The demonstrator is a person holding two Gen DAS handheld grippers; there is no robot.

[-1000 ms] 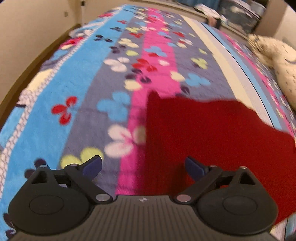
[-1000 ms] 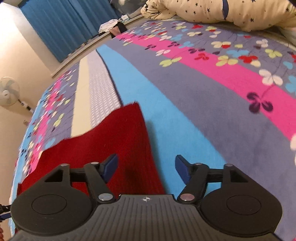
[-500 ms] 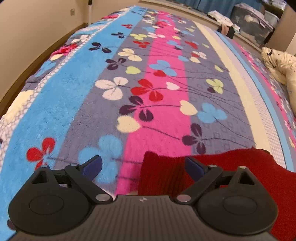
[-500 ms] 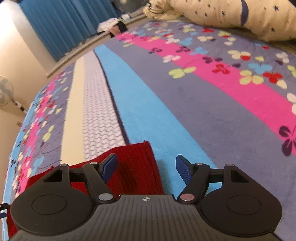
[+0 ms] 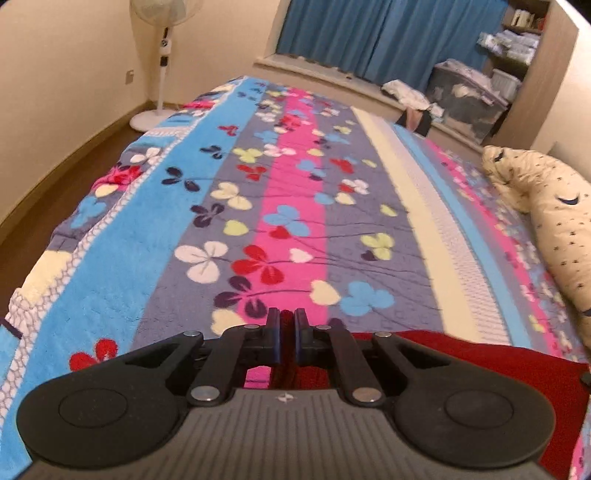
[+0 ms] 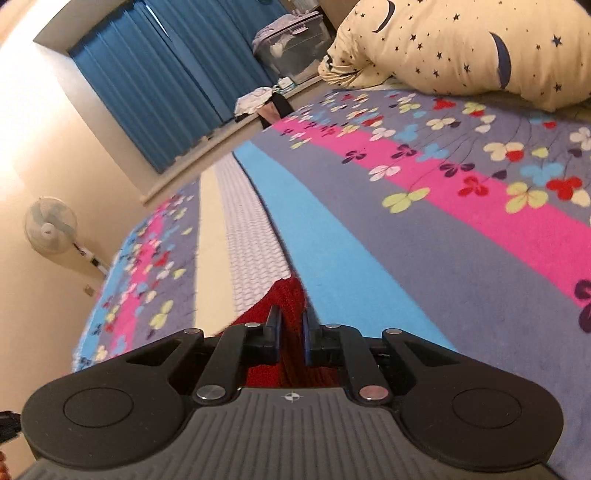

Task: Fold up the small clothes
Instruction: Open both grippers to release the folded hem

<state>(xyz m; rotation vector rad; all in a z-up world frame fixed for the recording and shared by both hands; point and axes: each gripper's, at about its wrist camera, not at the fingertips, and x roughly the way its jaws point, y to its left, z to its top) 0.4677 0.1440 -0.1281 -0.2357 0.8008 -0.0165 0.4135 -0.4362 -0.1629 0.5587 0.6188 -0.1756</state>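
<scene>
A red knitted garment (image 5: 480,362) lies on the flowered bed blanket (image 5: 280,206), at the bottom right of the left wrist view. My left gripper (image 5: 286,332) is shut on its near left corner; a sliver of red shows between the blue pads. In the right wrist view the red garment (image 6: 288,295) bunches up between the fingers. My right gripper (image 6: 290,332) is shut on that corner. Most of the garment is hidden under the gripper bodies.
A cream star-print pillow (image 5: 554,221) lies on the bed's right side, also in the right wrist view (image 6: 461,48). A standing fan (image 5: 162,62) is by the wall. Storage boxes (image 5: 469,99) and blue curtains (image 5: 388,33) stand beyond the bed.
Both grippers moved back to the garment's near corners and closed on them. Both cameras have tilted up, showing more of the room.
</scene>
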